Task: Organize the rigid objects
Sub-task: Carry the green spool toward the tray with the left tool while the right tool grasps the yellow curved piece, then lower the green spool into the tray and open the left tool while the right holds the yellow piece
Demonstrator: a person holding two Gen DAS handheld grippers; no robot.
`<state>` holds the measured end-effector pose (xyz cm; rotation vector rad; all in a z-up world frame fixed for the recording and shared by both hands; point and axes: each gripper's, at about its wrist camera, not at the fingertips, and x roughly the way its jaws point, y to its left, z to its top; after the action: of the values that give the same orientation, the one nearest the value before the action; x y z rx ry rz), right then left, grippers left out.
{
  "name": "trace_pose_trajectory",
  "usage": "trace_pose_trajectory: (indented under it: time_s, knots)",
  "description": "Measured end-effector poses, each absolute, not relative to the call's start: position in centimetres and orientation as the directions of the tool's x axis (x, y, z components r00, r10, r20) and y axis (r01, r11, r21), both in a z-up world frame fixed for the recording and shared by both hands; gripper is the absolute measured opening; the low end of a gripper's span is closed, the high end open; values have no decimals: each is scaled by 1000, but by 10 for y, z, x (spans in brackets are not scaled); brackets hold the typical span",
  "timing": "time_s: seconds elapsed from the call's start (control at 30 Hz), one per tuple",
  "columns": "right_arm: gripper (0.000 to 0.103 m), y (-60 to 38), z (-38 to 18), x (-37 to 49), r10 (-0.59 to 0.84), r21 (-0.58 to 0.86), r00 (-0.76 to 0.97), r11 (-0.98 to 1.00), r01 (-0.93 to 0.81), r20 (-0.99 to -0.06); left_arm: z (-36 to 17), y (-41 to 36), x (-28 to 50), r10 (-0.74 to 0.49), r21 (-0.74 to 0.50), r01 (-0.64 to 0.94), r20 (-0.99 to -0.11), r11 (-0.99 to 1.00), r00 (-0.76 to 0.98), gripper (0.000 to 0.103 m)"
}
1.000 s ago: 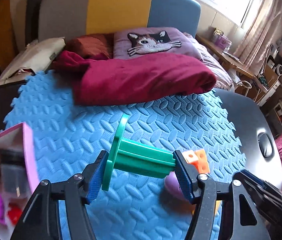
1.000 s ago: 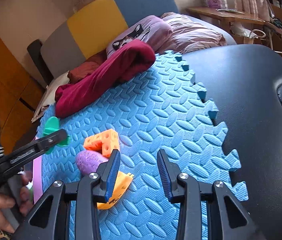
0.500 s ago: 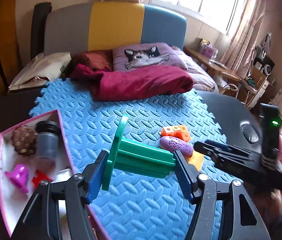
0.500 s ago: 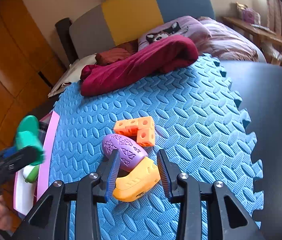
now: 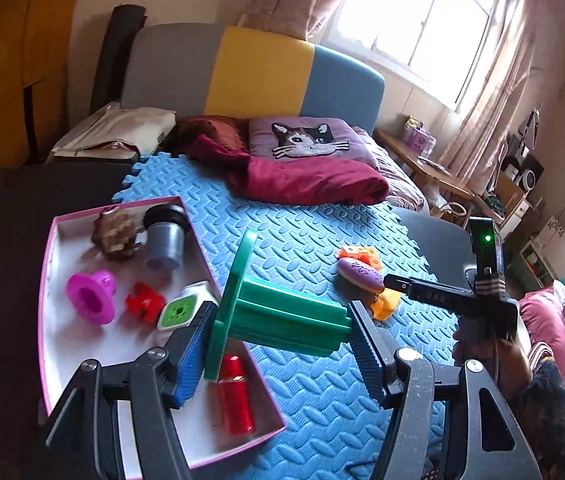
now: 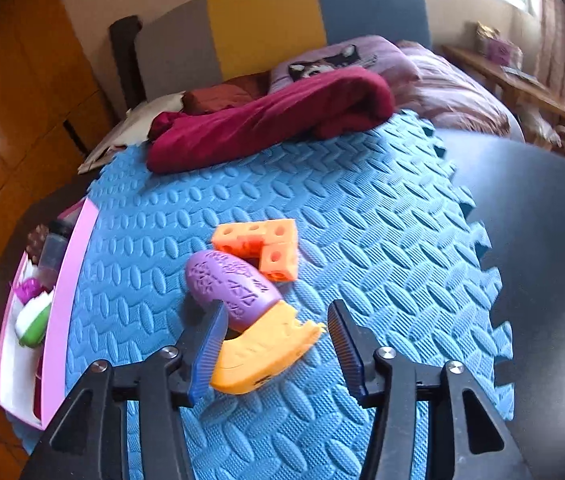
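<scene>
The left tongs [image 5: 278, 344] grip a green spool [image 5: 278, 312] above the pink tray's [image 5: 48, 264] right rim at lower centre; a skewed release could roll it out. The right tongs [image 6: 274, 344], just widened, straddle a yellow piece [image 6: 262, 352] unclenched, lower centre.

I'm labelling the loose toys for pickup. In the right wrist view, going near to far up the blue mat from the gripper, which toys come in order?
Yellow-orange curved piece → purple oval toy → orange holed block.
</scene>
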<state>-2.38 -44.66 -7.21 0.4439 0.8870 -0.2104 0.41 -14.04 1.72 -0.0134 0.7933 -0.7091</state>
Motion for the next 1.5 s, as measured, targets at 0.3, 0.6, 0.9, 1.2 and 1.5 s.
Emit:
trace_pose_trajectory:
  time_s: [0.3, 0.6, 0.9, 1.2, 1.5]
  knots:
    - [49, -424, -85, -12, -20, 177, 550, 936, 304, -835, 3, -107, 2, -552, -273, 523, -663, 807, 505, 65]
    - [33, -428, -87, -13, -43, 156, 540, 935, 317, -840, -14, -85, 6, -503, -264, 467, -694, 844, 516, 65]
    - [36, -428, -87, -7, -85, 118, 554, 940, 321, -828, -11, -79, 3, -464, -216, 451, -681, 866, 566, 65]
    - [36, -424, -89, -10, -121, 77, 559, 945, 318, -820, -13, -73, 4, -425, -178, 430, -684, 885, 593, 65]
    - [55, -419, -90, -8, -127, 56, 550, 951, 303, -825, -16, -74, 2, -410, -158, 429, -688, 890, 599, 65]
